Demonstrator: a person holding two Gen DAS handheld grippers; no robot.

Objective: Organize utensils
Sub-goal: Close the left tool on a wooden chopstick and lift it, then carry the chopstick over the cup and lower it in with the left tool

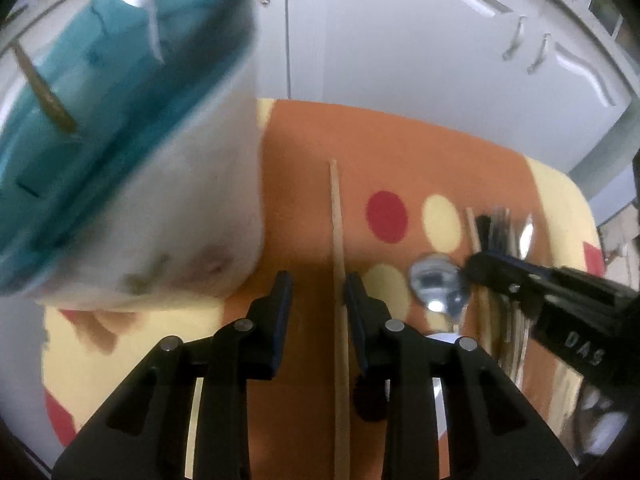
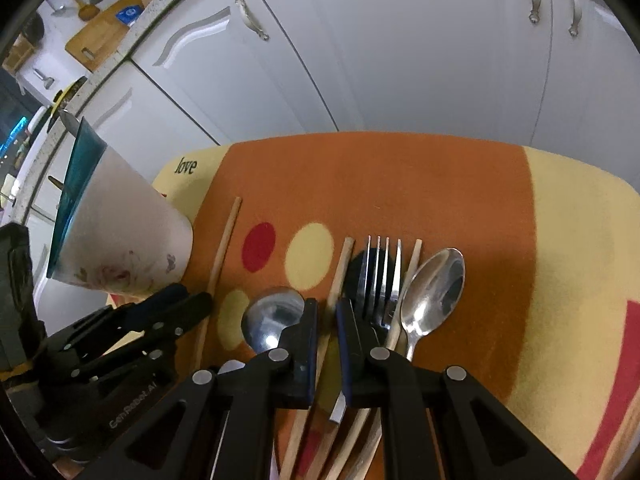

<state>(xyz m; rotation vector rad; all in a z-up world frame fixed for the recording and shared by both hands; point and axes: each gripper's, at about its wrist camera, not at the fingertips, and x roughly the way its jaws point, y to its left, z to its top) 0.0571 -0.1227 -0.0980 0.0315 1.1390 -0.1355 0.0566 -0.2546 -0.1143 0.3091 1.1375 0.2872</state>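
Observation:
A white utensil holder with a teal slotted lid [image 1: 132,184] stands at the left of the mat and also shows in the right wrist view [image 2: 120,240]; a spoon and a chopstick stick out of it. My left gripper [image 1: 318,286] is open, its fingers on either side of a lone wooden chopstick [image 1: 338,248] lying on the mat. My right gripper [image 2: 326,312] is nearly closed around another chopstick [image 2: 340,272], between a round spoon [image 2: 272,316] and a fork [image 2: 382,276]. An oval spoon [image 2: 434,292] lies further right.
An orange and yellow mat with red and cream dots [image 2: 400,184] covers the surface. White cabinet doors [image 2: 400,48] stand close behind it. A counter with a wooden board [image 2: 104,32] is at the far left.

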